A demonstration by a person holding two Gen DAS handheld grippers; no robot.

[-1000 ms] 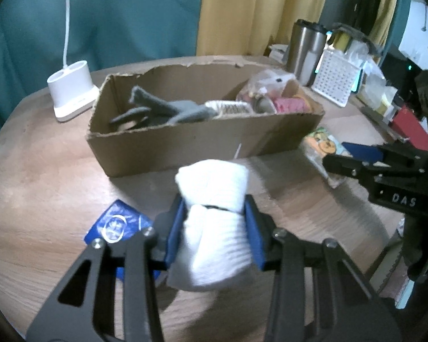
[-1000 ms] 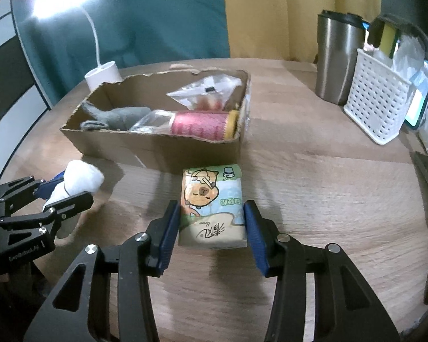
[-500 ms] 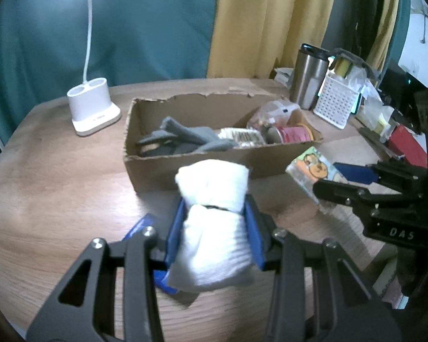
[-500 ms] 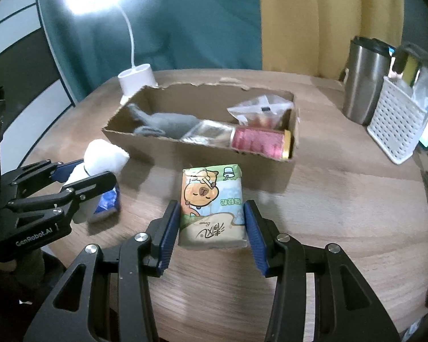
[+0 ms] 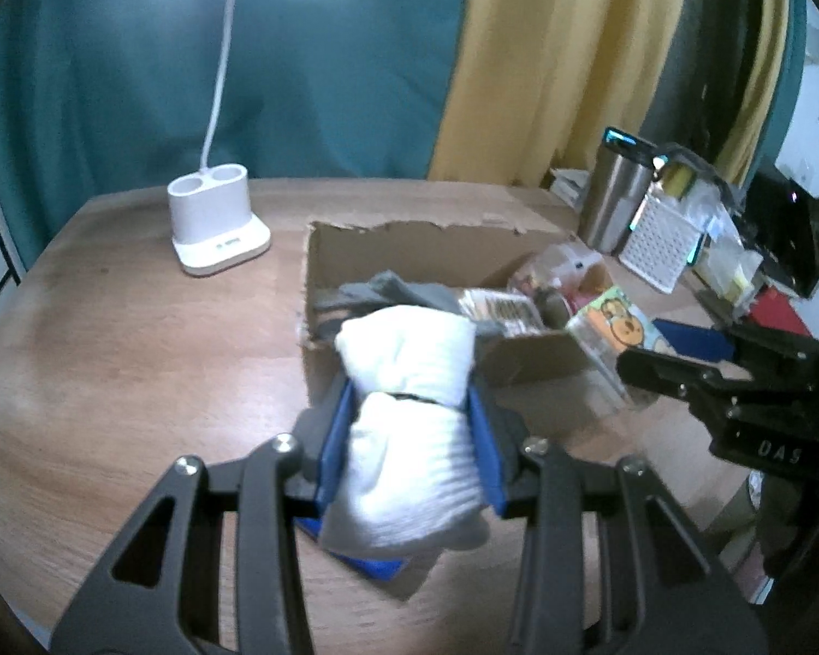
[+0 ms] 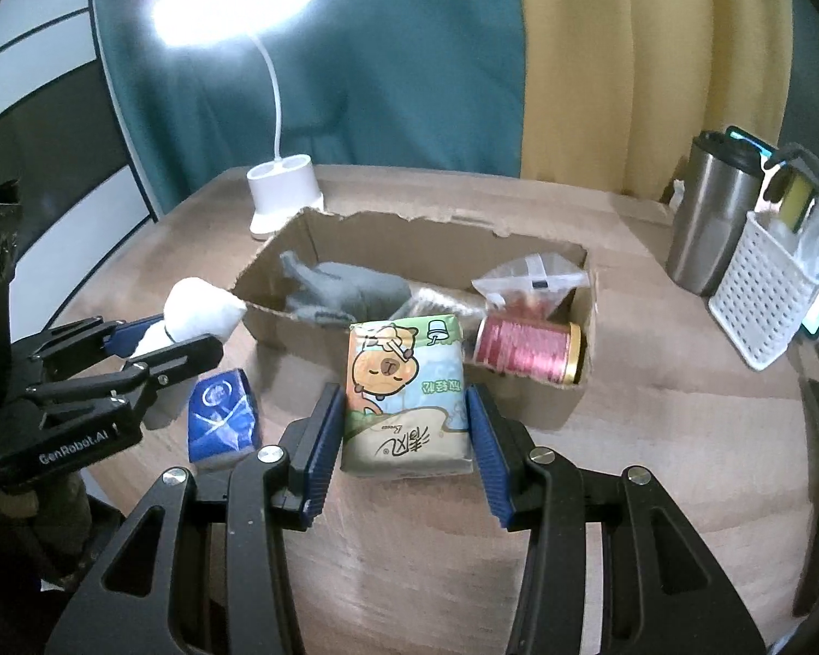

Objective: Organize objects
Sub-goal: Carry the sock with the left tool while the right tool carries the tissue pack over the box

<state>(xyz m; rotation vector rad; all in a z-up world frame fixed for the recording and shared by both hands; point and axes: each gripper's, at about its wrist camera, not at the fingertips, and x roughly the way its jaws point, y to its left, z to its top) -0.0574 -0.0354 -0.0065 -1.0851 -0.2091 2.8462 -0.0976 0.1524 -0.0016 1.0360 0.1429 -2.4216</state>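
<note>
Left wrist view. Left gripper (image 5: 409,431): blue pads pinched on a rolled white sock (image 5: 409,426), its long axis running along the fingers, the folded head end pointing forward past the tips toward the cardboard box (image 5: 529,352). The box lay straight ahead and just below the roll, its long axis crossing the view from left to right; the near wall stood between sock and interior. A grey cloth item (image 5: 404,292) filled the nearer left part of the box. A blue packet (image 5: 371,565) showed under the gripper on the table (image 5: 136,355). The right gripper (image 5: 677,355) entered from the right carrying its pack.

Right wrist view. Right gripper (image 6: 401,426): pads clamped on both long sides of a tissue pack (image 6: 404,393), printed face up, long axis along the fingers, top end aimed at the box's near wall. The box sat directly beyond, with a red thread spool (image 6: 527,349) lying crosswise at its right end and a clear bag behind it. Free room appeared between the grey item and the spool. In my judgement each gripper was nearest its own end of the box.
</note>
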